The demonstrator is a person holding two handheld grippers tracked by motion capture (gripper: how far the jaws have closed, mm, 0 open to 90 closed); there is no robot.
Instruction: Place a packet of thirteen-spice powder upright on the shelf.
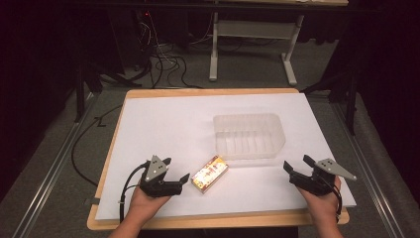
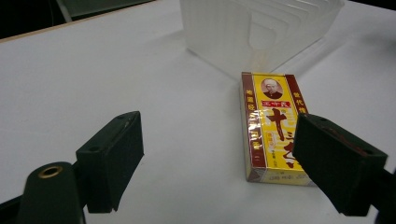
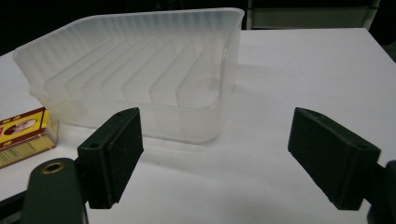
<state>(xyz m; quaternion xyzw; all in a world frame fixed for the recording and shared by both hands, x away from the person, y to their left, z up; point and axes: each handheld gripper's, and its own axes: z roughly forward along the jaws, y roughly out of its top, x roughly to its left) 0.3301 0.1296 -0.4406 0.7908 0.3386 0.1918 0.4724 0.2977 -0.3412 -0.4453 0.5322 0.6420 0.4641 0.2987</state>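
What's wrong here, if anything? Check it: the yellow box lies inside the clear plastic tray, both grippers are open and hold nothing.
One thing is wrong: the yellow box lies on the white sheet in front of the clear plastic tray, not inside it. The high view shows it outside the tray's wall. The rest stands: the left gripper and the right gripper are open and hold nothing.

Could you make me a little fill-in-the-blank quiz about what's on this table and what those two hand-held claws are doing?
1. The yellow and red box lies flat on the white ____.
2. The clear plastic tray holds ____.
3. The left gripper has its fingers ____, with nothing between them.
4. Of the two grippers, the ____ one is nearer the box; the right gripper faces the tray.

Missing words: sheet; nothing; open; left
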